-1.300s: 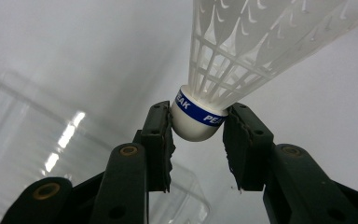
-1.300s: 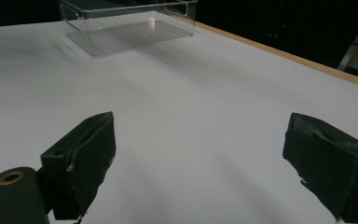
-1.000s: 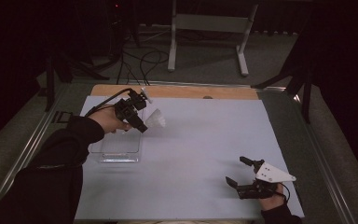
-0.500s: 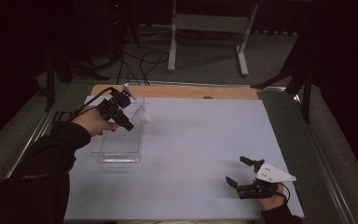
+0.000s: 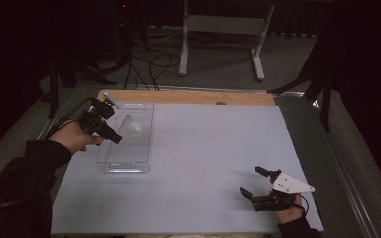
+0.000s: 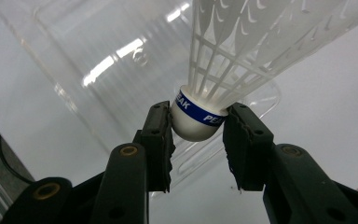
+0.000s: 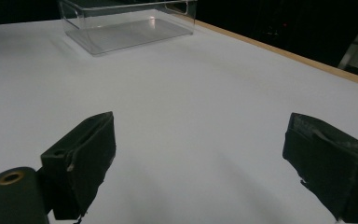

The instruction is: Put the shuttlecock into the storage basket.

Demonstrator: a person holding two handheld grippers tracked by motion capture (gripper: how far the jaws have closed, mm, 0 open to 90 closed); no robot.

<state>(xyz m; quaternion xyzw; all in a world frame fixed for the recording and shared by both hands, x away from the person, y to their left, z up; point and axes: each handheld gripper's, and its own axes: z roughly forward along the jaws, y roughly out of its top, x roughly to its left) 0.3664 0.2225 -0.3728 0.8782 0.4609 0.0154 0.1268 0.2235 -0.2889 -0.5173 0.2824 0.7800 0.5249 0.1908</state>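
A white shuttlecock [image 6: 223,65] with a blue band round its cork is pinched at the cork by my left gripper [image 6: 196,128], which is shut on it. In the high view the left gripper [image 5: 115,138] holds the shuttlecock [image 5: 129,125] over a clear plastic bin [image 5: 127,164] at the table's left side. The feathers point away from the jaws, above the bin's floor. My right gripper [image 5: 253,182] rests near the table's front right edge, open, with nothing between its fingers [image 7: 81,161].
The table has a pale sheet [image 5: 208,148] over it and a wooden strip [image 5: 188,97] along its far edge. The clear bin [image 7: 126,23] lies far off in the right gripper view. A metal stand [image 5: 218,29] and cables lie on the floor beyond.
My left gripper has carried the shuttlecock leftward, from beside the bin's right side to over the bin. The right gripper has stayed where it was.
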